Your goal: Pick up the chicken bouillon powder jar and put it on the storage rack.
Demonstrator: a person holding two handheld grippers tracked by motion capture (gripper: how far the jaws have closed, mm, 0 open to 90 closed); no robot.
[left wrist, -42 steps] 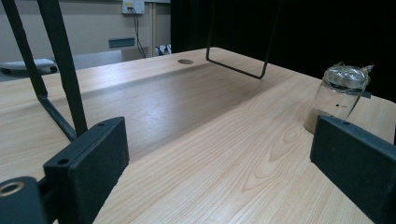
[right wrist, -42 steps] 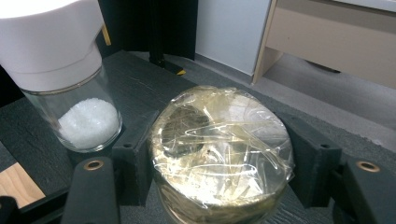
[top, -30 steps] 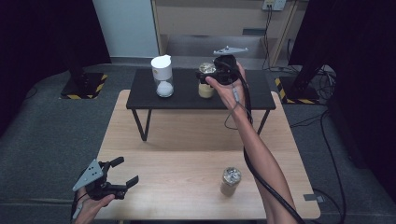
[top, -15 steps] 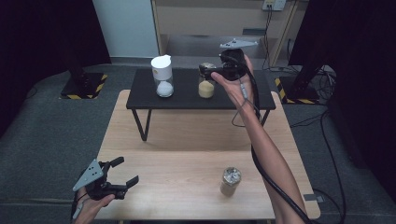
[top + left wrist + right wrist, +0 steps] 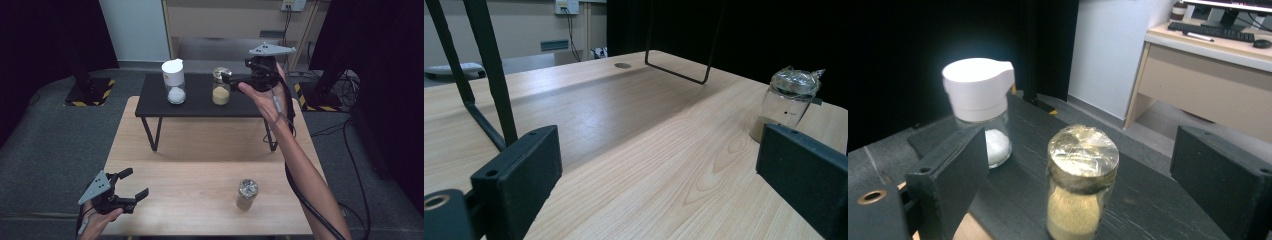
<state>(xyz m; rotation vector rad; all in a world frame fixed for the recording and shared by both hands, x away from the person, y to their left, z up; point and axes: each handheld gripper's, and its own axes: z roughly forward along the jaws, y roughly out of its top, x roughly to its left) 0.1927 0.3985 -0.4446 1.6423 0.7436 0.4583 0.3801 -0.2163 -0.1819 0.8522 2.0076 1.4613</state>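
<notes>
Wooden table point(image 5: 200, 200) carries one black riser shelf point(image 5: 200, 97). Three jars total: white-capped point(image 5: 173, 80) and foil-capped yellow jar point(image 5: 220, 87) upright on shelf, one foil-capped point(image 5: 246, 194) on table. Right gripper point(image 5: 229, 79) nearer, jaws spread empty, just opened, beside yellow jar. Left gripper point(image 5: 134, 185) spread, idle.

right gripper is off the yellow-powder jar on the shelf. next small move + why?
Probably back the right gripper farther from the yellow-powder jar, then head for the foil-topped jar on the wooden table. The jaws, just opening, stand apart from the jar, which sits upright on the black shelf.
</notes>
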